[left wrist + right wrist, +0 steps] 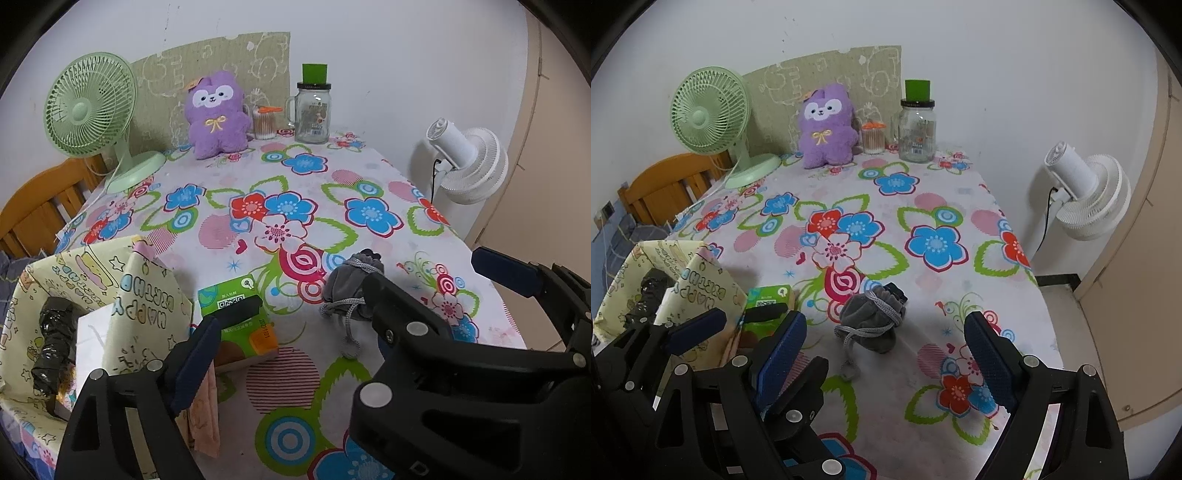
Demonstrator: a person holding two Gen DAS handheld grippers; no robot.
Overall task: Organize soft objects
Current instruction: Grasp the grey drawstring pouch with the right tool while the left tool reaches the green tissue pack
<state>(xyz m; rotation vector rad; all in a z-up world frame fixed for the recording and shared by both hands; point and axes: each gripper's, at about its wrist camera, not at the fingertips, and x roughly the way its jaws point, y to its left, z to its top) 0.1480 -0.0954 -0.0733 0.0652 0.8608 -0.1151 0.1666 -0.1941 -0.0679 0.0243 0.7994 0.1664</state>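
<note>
Both hand-held grippers are hanging low over the near edge of the worktop (923, 206), which is wearing a loud flowery cloth. The left hand-held gripper (295, 314) is sitting with its jaws wide and nothing between the pads. The right hand-held gripper (886, 343) is also standing wide and gripping nothing.

The grey drawstring pouch (871, 317) is lying on the cloth near the front, just ahead of the right gripper's open jaws and not touching either pad. Its cord (849, 350) is trailing toward the camera, with a little round end on it.

Just left of the pouch, a green carton (236, 314) with a QR code is lying flat, next to a yellow gift bag (147, 295) with birthday lettering that is standing open at the front left corner. Something black and shiny (51, 343) is sticking out of the bag, maybe a wrapped bundle, hard to say from here. A pink cloth (207, 417) is lying beside the bag, partly hidden by the left gripper.

At the far end, a purple plush toy (827, 129) is sitting upright against the wall, between a green desk fan (709, 114) and a tub of cotton swabs (873, 138), with a glass jar (918, 133) beside that. A white fan (1086, 192) is standing off the right side.
</note>
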